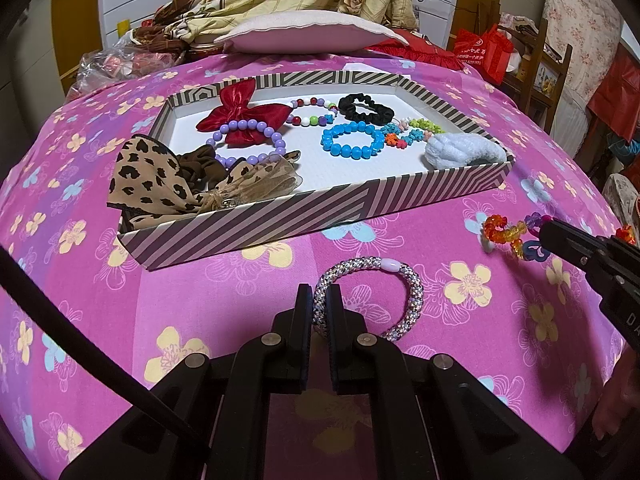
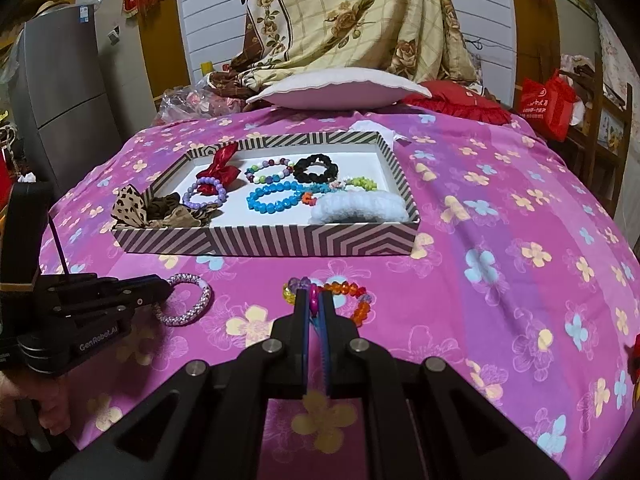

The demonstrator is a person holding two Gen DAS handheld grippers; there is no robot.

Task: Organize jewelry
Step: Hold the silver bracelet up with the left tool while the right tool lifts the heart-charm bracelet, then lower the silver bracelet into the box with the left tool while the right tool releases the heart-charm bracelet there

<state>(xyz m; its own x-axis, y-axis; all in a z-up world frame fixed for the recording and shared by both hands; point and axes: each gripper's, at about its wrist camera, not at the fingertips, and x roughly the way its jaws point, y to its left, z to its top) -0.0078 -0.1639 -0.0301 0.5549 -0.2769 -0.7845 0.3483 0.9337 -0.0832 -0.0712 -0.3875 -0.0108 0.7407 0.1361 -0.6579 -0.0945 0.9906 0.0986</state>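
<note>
Two grippers: both work on the pink flowered bedspread (image 1: 248, 320), just in front of the striped cardboard tray (image 1: 248, 226).
Left gripper (image 1: 319, 308): fingers pinched on the near-left side of a sparkly silver-lilac beaded rope bracelet (image 1: 408, 284) lying flat before the tray.
Right gripper (image 2: 314, 306): fingers clamped on a multicoloured translucent bead bracelet (image 2: 352, 296), right of the rope bracelet.
Tray contents: blue bead bracelet (image 1: 352, 142), purple bead bracelet (image 1: 248, 140), red satin bow (image 1: 244, 110), black scrunchie (image 1: 366, 108), leopard-print bow (image 1: 160, 180).

Matt cloth bedspread (image 1: 240, 320) fills the lower frame; the striped tray (image 1: 256, 220) at centre looks like matt cardboard; the blue bracelet (image 1: 352, 142) inside has glossy plastic beads.
</note>
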